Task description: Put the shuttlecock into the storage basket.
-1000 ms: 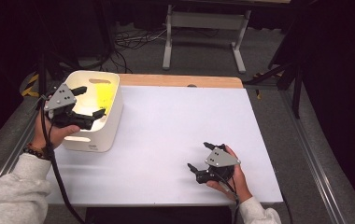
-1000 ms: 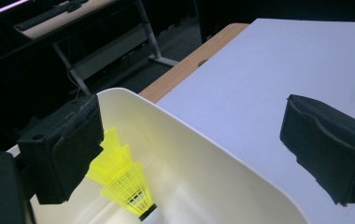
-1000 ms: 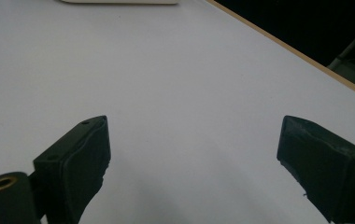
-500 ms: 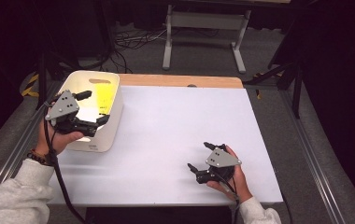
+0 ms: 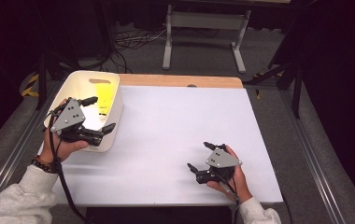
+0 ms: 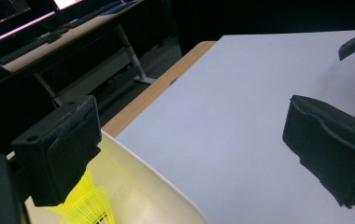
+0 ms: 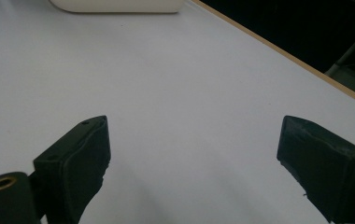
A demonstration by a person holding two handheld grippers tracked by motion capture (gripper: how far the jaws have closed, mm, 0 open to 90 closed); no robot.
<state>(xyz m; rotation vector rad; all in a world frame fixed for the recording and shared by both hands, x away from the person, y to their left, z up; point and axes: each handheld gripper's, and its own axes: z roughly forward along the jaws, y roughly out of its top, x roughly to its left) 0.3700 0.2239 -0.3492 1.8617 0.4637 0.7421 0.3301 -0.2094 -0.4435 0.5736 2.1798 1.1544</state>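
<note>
Left gripper hangs over the near right corner of the white bin, jaws spread wide with nothing between them; right gripper sits low over the bare sheet, jaws just as wide and empty.

The bin is smooth, glossy plastic with rounded corners and a slot handle in its far wall, standing at the table's far left. Inside it lies a yellow mesh thing, ribbed and fanned like netting, against the right wall below the left gripper's padded jaw. The white tabletop is flat and matte, with a wooden strip along its far edge. From the bin's right wall across to the right edge the sheet is wide and open.
</note>
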